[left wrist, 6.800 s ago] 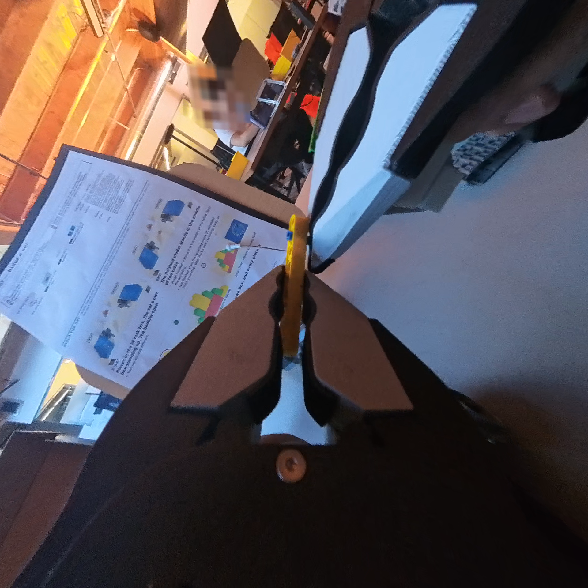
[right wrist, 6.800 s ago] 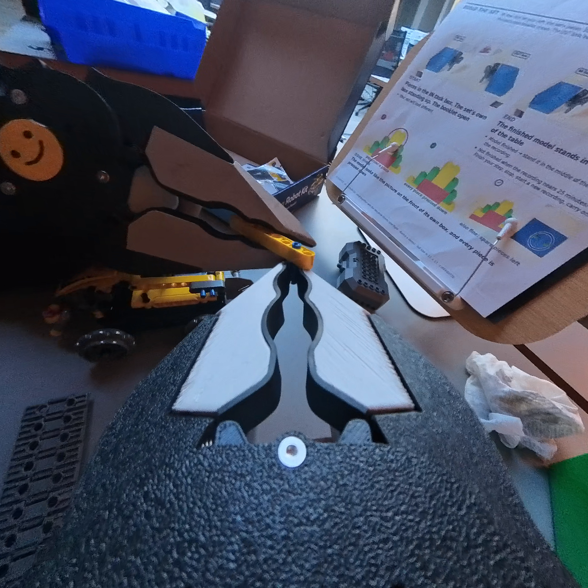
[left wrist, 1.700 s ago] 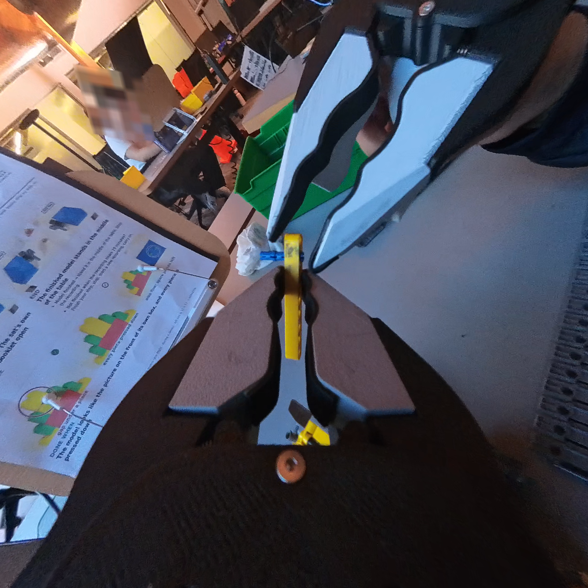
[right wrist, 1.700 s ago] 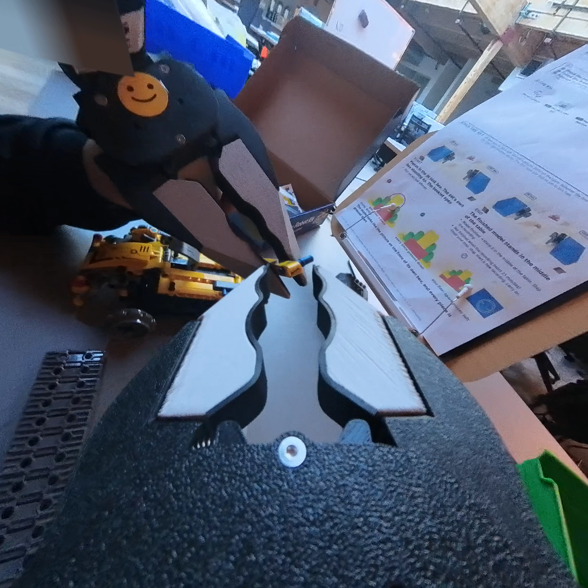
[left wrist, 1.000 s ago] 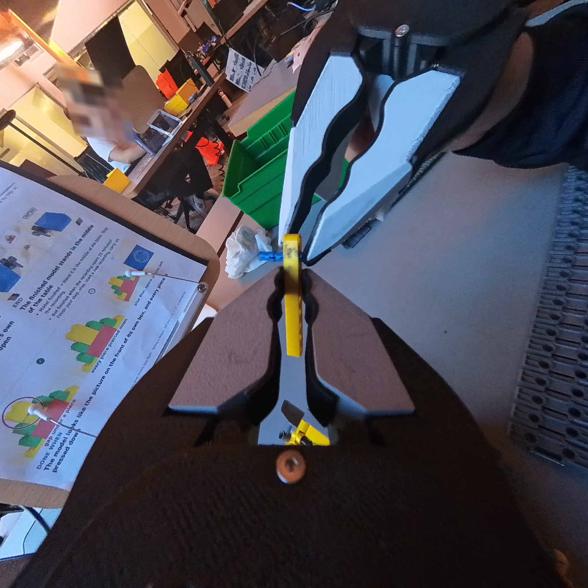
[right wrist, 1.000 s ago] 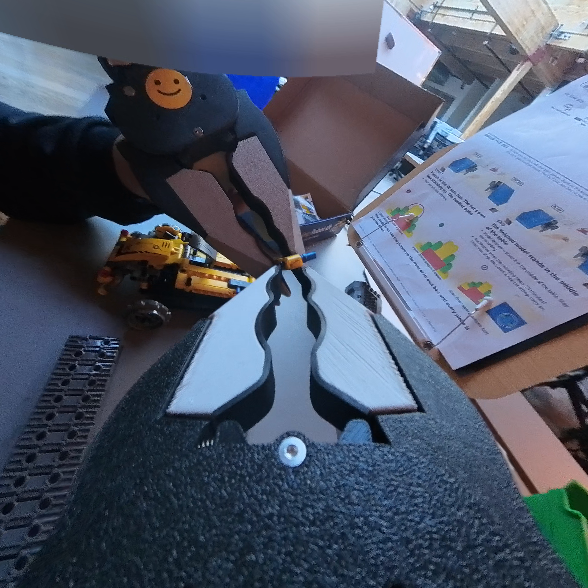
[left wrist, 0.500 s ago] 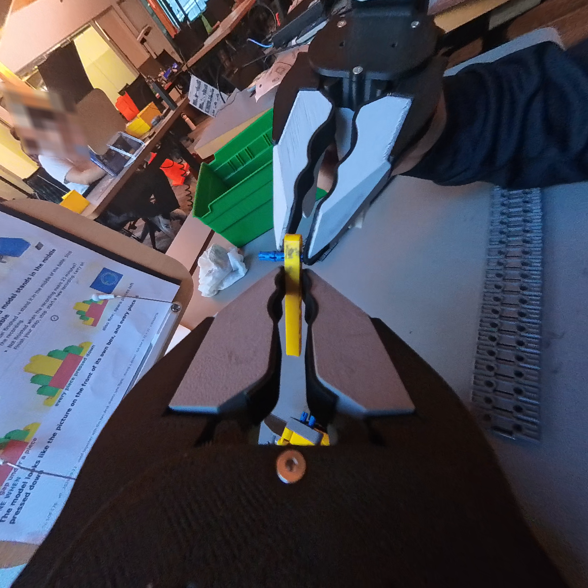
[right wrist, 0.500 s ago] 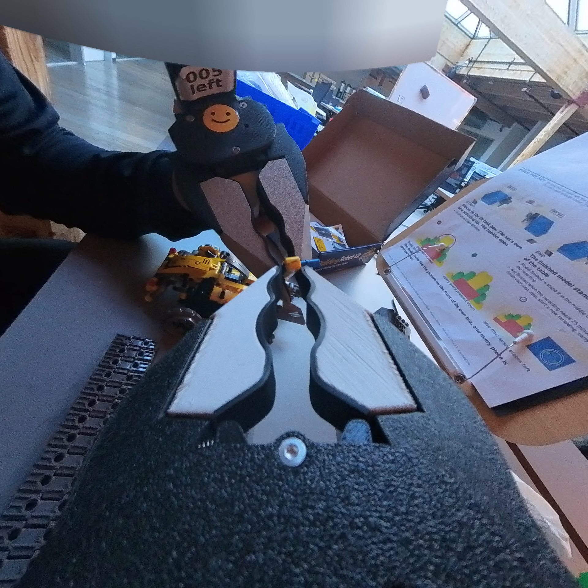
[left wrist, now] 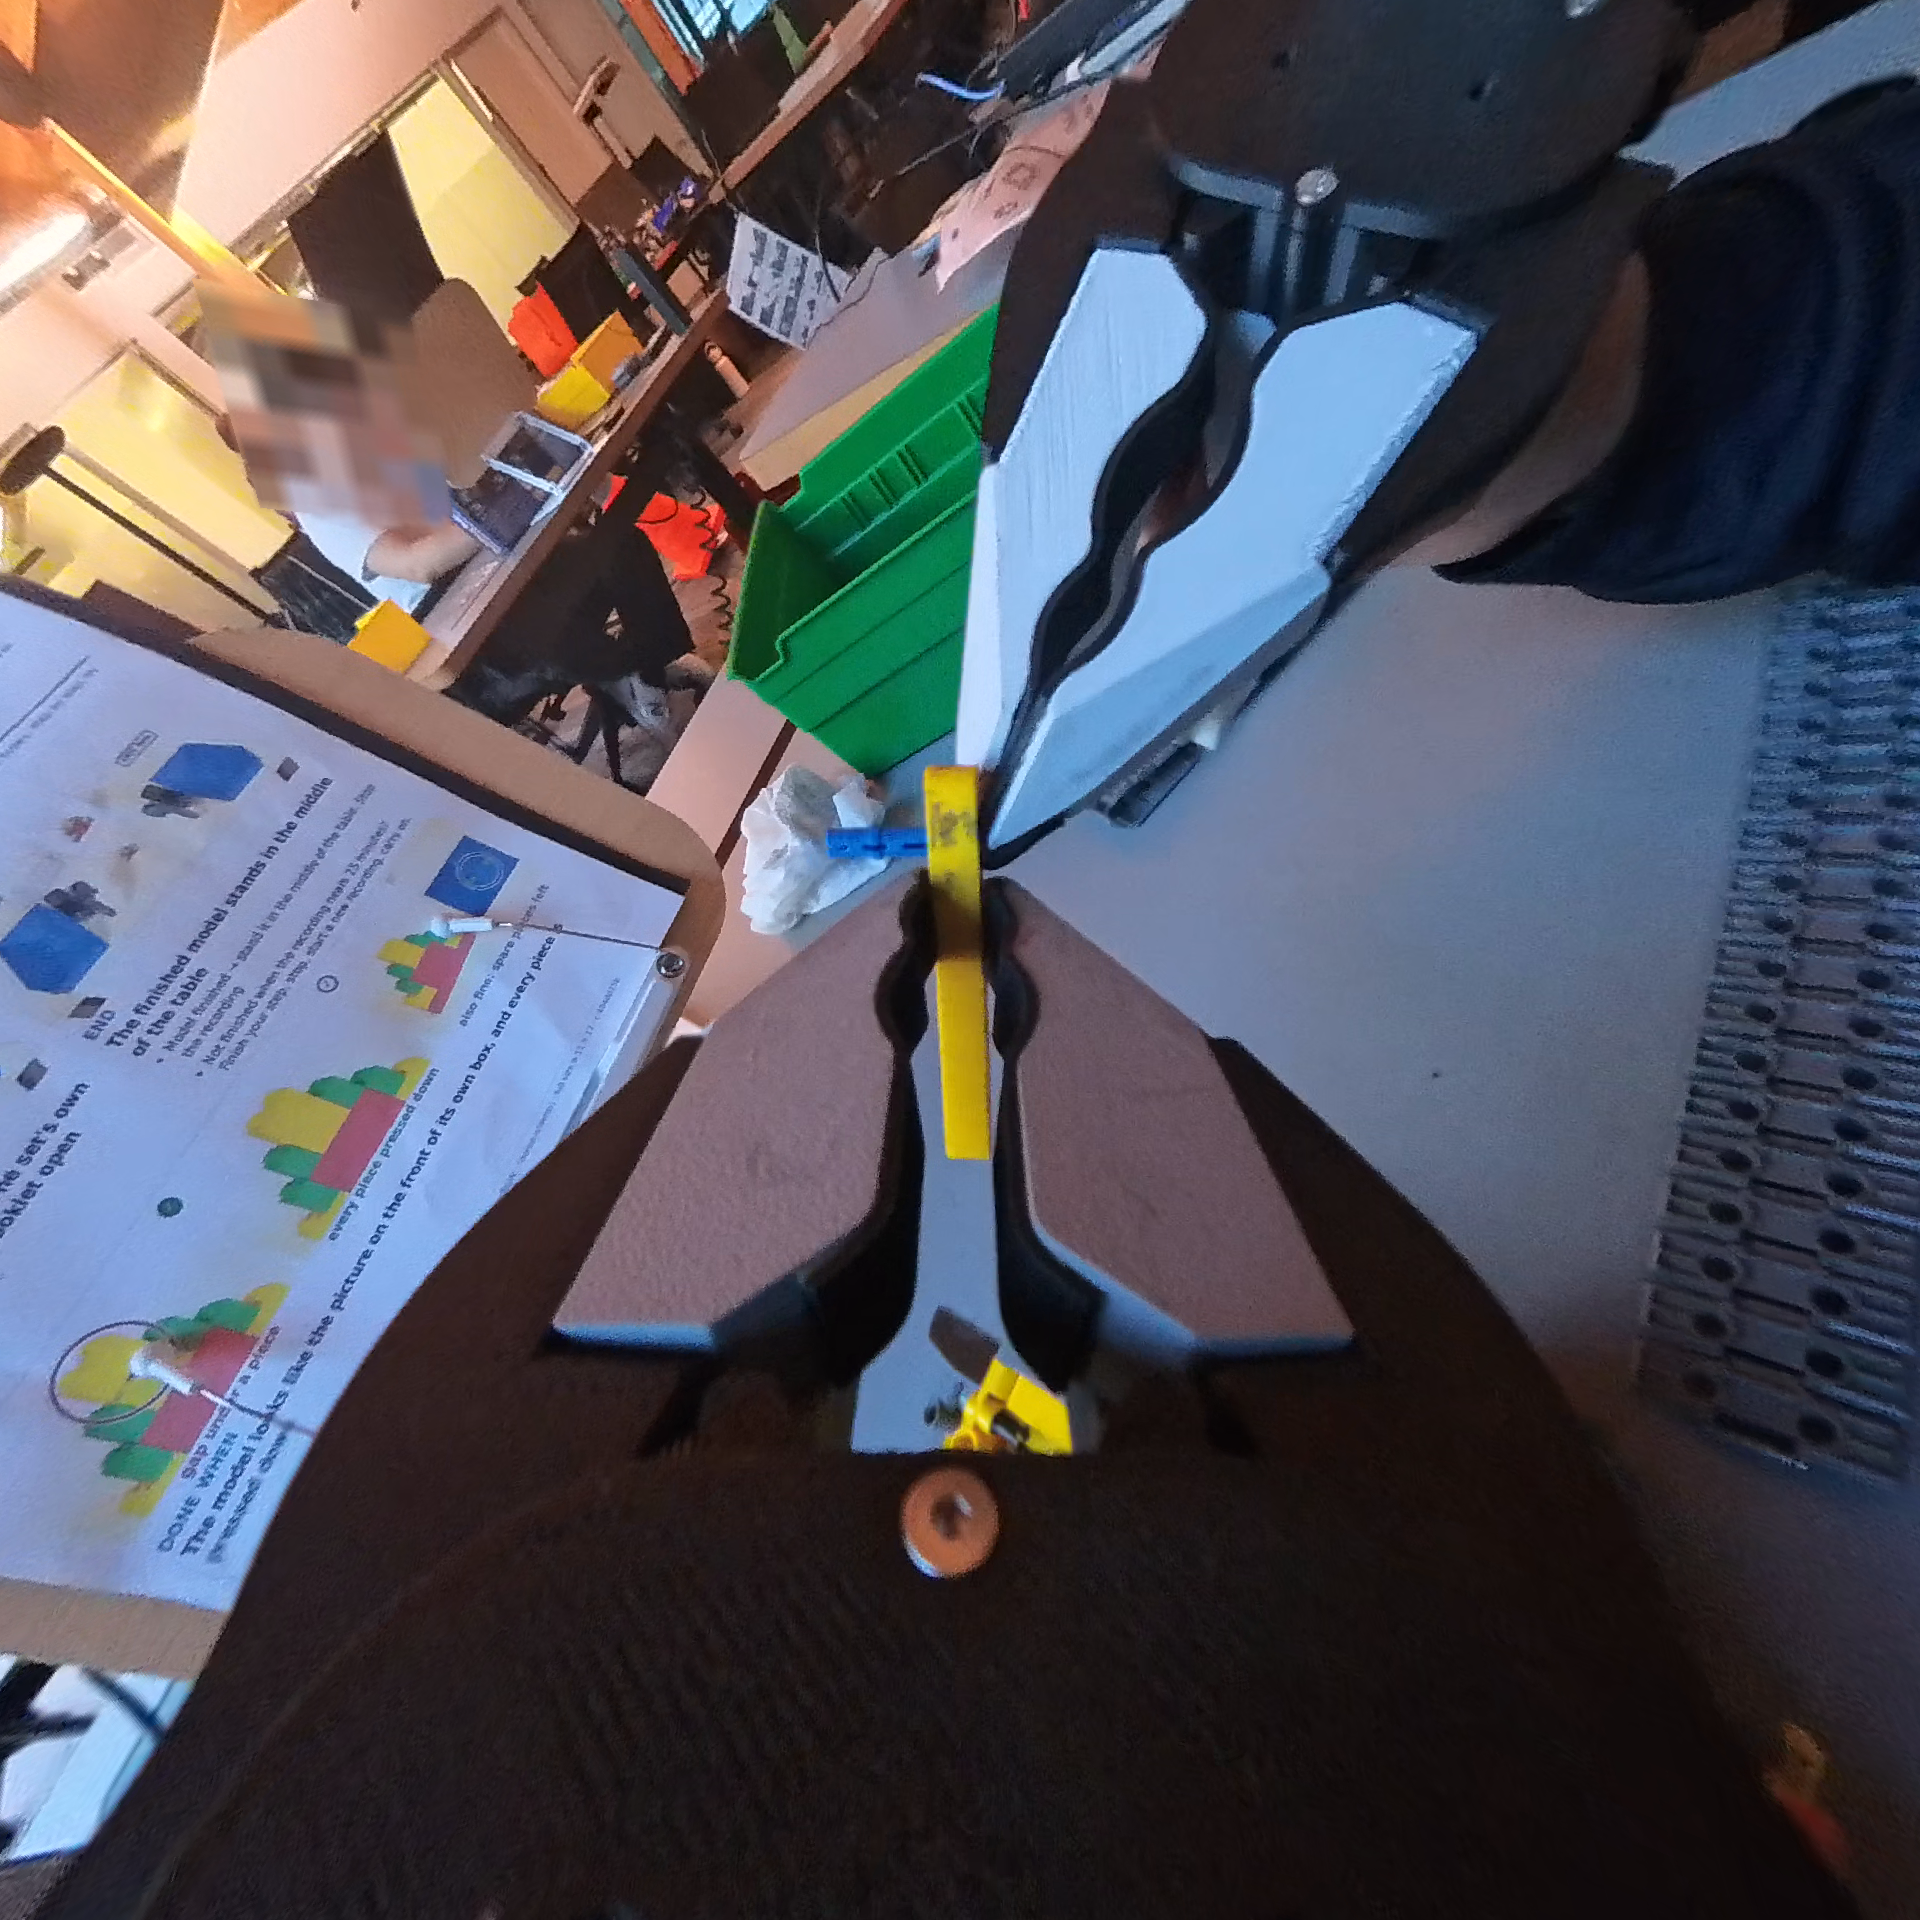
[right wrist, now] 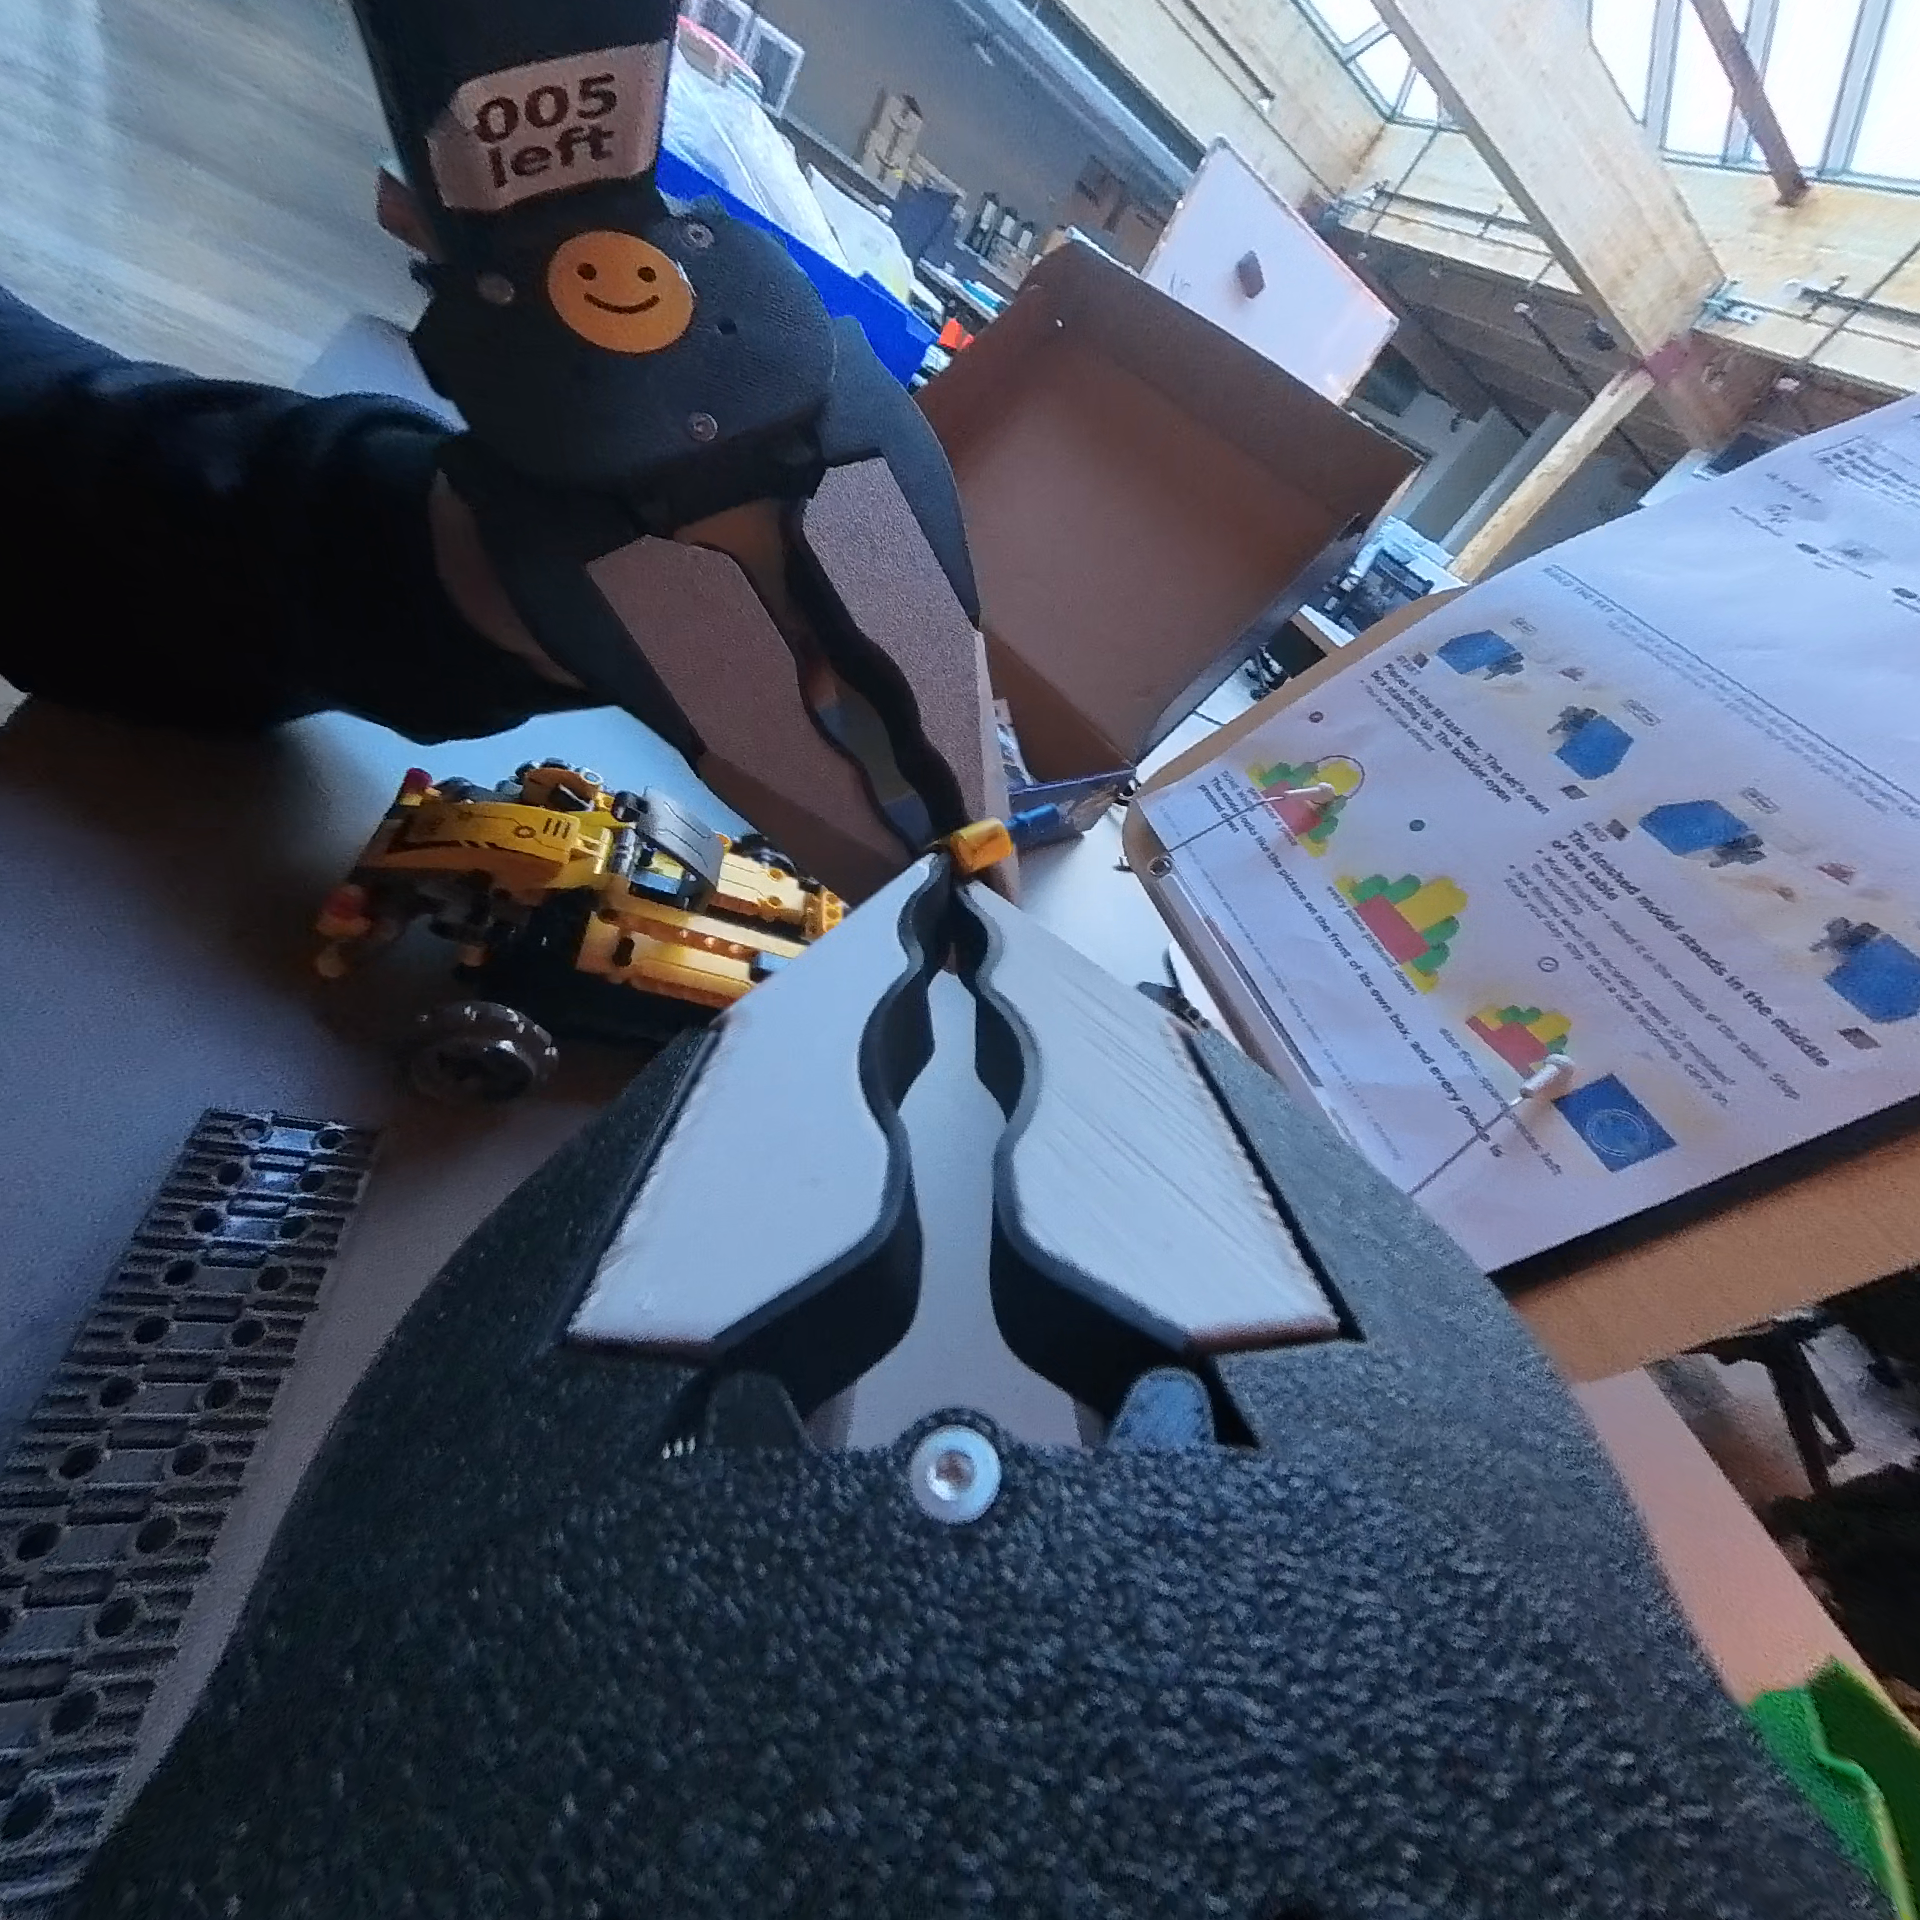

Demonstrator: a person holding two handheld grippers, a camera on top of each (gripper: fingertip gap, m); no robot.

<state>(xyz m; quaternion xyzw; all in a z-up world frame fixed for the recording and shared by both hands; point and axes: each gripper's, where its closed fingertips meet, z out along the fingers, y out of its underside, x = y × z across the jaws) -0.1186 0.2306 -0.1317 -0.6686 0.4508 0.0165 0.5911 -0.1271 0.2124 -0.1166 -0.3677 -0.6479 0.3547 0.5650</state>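
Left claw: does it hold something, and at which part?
Yes. The left claw is shut on a yellow beam, gripped along its middle. The far end, with a blue pin, sticks out past the tips.

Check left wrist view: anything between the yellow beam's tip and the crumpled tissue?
Yes. In the left wrist view a blue pin sticks out sideways from the yellow beam toward the crumpled tissue; otherwise only bare table.
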